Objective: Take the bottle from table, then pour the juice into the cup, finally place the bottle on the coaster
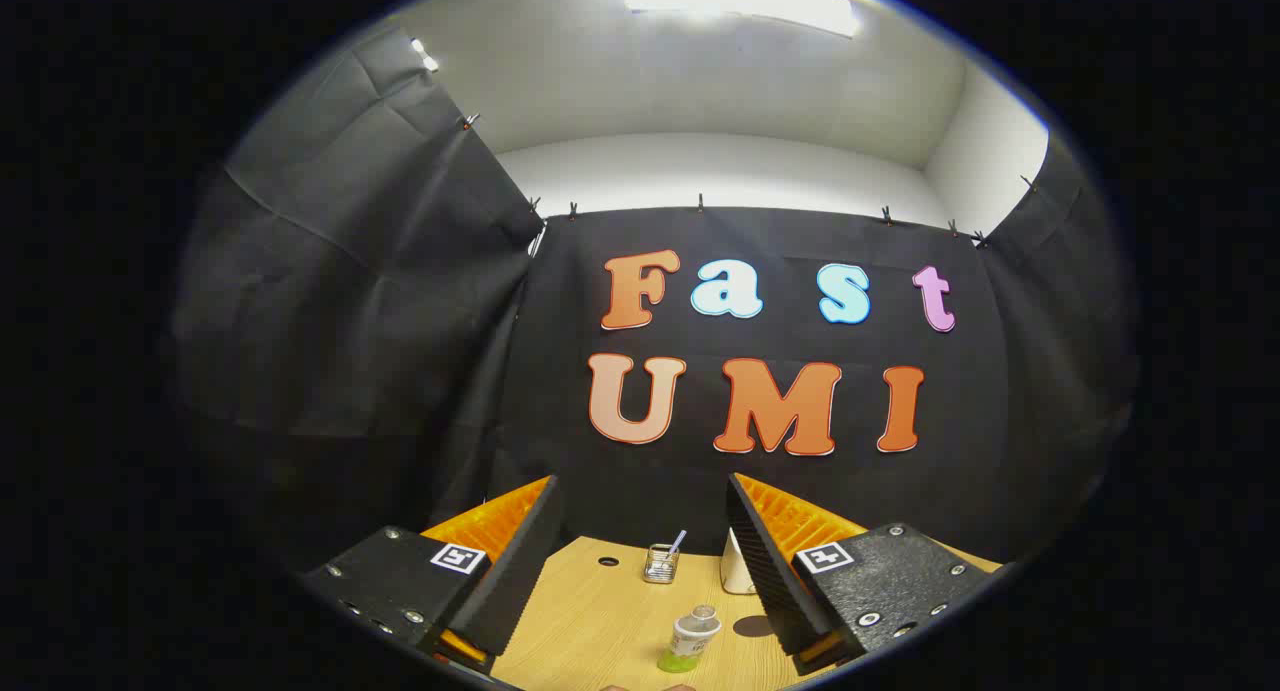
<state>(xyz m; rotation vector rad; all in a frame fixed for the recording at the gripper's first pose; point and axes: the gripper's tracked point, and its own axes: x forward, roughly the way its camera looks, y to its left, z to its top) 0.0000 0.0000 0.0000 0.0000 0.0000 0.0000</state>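
Observation:
A small bottle (689, 639) with a pale cap, a white label and green juice stands upright on the wooden table (600, 621). It sits low between my two fingers, nearer the right one. My gripper (645, 516) is open, held above the table, with nothing between its fingers. A white cup (735, 569) stands beyond the bottle, partly hidden behind the right finger. A dark round coaster (752, 626) lies flat just right of the bottle, against the right finger's inner edge.
A small clear glass (660, 563) with a straw or spoon in it stands at the back of the table, left of the cup. A dark round hole (608, 561) marks the tabletop further left. Black cloth walls close the booth behind and at both sides.

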